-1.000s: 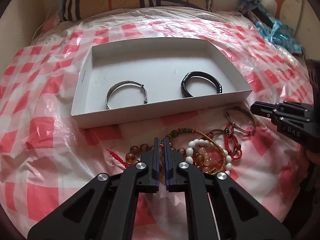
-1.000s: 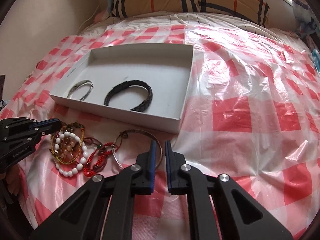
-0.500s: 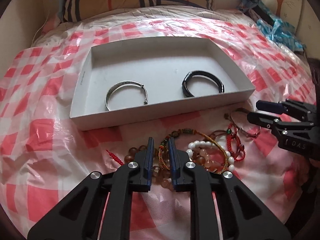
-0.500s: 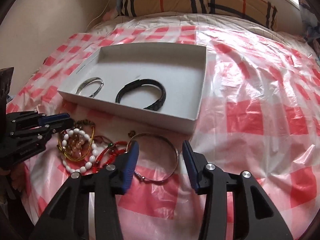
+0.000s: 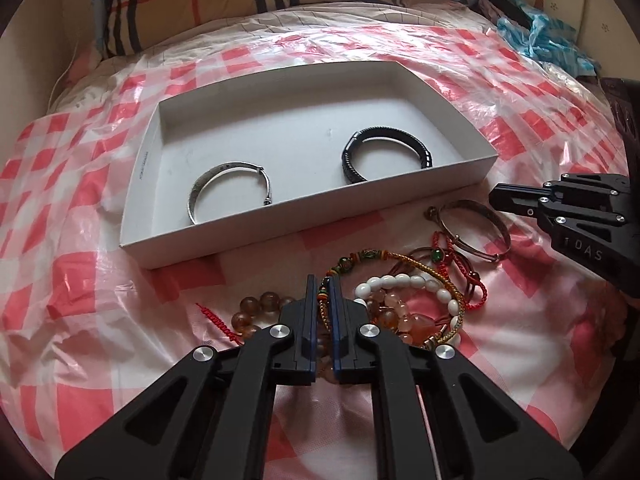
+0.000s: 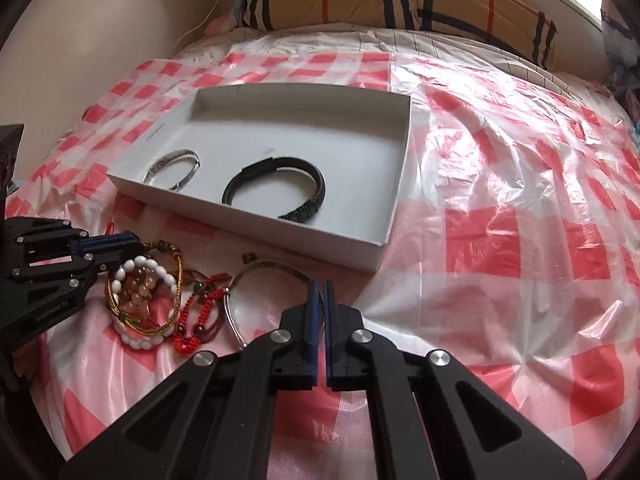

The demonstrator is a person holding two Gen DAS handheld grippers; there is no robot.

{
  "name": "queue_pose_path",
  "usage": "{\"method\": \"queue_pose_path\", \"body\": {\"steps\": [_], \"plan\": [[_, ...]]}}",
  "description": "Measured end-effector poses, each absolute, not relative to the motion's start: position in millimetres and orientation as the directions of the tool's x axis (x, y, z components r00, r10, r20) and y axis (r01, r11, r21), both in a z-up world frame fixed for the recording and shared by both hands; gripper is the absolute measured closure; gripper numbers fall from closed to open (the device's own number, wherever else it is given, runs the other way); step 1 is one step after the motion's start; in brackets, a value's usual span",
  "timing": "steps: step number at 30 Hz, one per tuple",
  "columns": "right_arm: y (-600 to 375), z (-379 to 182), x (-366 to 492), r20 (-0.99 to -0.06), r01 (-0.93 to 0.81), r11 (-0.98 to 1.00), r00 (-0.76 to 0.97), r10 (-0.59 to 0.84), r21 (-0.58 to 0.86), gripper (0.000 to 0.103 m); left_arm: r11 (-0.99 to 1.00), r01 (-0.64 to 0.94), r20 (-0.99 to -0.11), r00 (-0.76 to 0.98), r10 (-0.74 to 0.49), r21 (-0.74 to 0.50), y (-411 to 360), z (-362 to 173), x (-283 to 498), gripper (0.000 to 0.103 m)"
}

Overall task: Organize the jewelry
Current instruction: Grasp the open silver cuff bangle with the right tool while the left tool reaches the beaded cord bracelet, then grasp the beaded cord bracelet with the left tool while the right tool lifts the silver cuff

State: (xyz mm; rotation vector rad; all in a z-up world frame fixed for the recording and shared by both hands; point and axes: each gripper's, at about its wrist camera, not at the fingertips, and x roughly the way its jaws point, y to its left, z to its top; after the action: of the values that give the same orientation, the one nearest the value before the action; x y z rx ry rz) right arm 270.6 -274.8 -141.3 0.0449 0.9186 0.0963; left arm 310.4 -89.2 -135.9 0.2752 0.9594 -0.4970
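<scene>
Red-and-white checked plastic sheet (image 5: 60, 280) covers the bed; on it a shallow white cardboard box (image 5: 460, 176) holds a silver bangle (image 5: 224, 184) and black braided bracelet (image 5: 384, 152). Left claw (image 5: 322, 300) pinches the gold-green cord bracelet (image 5: 400, 258); right claw (image 6: 319, 304) pinches the thin metal bangle (image 6: 272, 266).
</scene>
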Motion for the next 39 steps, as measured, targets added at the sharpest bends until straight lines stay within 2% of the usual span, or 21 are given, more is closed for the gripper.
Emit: {"method": "queue_pose_path", "body": {"steps": [6, 11, 15, 18, 23, 31, 39], "plan": [[-275.6, -159.0, 284.1, -0.838, -0.058, 0.993, 0.533, 0.115, 0.099, 0.098, 0.873, 0.488, -0.838, 0.471, -0.275, -0.012, -82.7, -137.4, 317.5, 0.097], [-267.2, -161.1, 281.5, -0.840, -0.098, 0.992, 0.529, 0.117, 0.076, 0.098, 0.873, 0.487, -0.842, 0.469, -0.268, -0.006, -84.0, -140.4, 318.1, 0.097], [-257.5, -153.0, 273.3, -0.818, -0.135, 0.988, 0.558, 0.139, 0.076, 0.099, 0.868, 0.497, -0.842, 0.470, -0.266, 0.004, -85.3, -139.3, 316.1, 0.098], [-264.5, -144.2, 269.6, -0.791, -0.125, 0.984, 0.586, 0.178, 0.129, 0.099, 0.860, 0.509, -0.828, 0.468, -0.308, -0.032, -82.9, -132.1, 313.5, 0.098], [-268.0, -141.0, 269.4, -0.782, -0.123, 0.978, 0.588, 0.208, 0.168, 0.099, 0.864, 0.503, -0.825, 0.478, -0.300, -0.023, -82.8, -131.8, 314.9, 0.098], [-281.6, -132.1, 268.1, -0.733, -0.098, 0.951, 0.615, 0.290, 0.295, 0.099, 0.865, 0.501, -0.782, 0.531, -0.327, -0.022, -78.9, -116.0, 309.1, 0.098], [-280.1, -123.6, 265.8, -0.699, -0.104, 0.946, 0.649, 0.299, 0.308, 0.099, 0.883, 0.468, -0.724, 0.621, -0.299, 0.037, -76.1, -101.1, 304.2, 0.098]]}}
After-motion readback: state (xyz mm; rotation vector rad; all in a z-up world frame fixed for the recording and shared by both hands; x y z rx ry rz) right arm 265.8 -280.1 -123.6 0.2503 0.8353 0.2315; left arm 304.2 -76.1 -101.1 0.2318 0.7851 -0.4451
